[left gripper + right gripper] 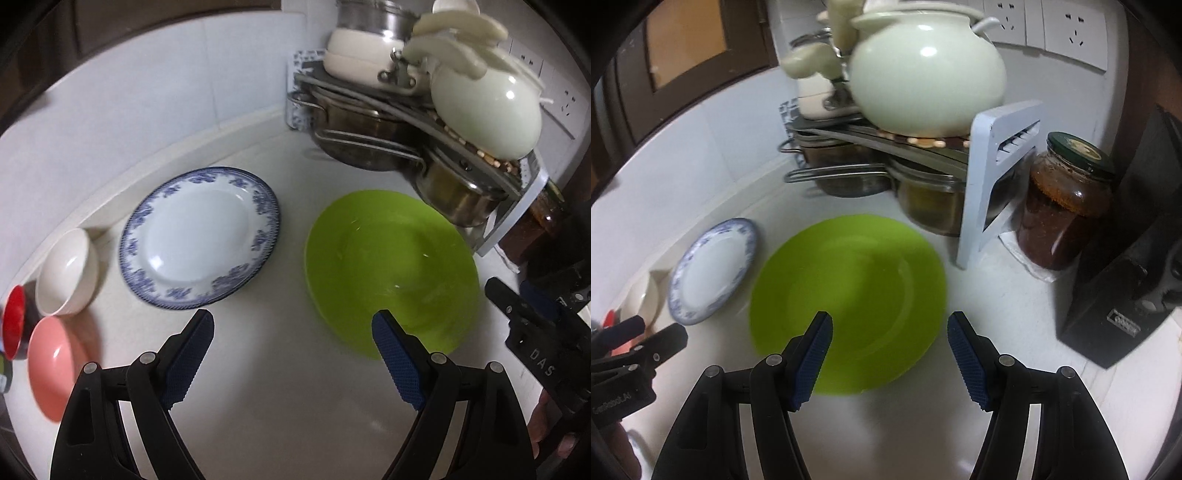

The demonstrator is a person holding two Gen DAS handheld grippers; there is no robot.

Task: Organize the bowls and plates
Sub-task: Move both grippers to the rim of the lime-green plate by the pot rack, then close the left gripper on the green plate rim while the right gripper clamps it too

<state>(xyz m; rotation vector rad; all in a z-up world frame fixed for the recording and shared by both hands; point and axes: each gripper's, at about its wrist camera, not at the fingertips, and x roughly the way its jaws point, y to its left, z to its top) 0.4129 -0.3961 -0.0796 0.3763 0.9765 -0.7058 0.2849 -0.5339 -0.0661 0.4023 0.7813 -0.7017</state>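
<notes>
L gripper [291, 328] jaws wide apart, nothing between; hangs over bare counter [280, 406] btwn the two plates. R gripper [889, 328] also parted, empty, over near rim of green plate [849, 295].

Risk, my read: green plate lies flat, thin rim, so a pad could skid off the edge or shove it back into the rack [990, 177] leg just beyond. Blue-patterned plate [199, 236] sits close by; a sideways nudge could knock the two together.

Far left: pink bowl [51, 362], white bowl [66, 273], red bowl [13, 325], all apparently empty. Plates bare. Jar [1067, 206] by rack holds dark reddish stuff, lid on.
</notes>
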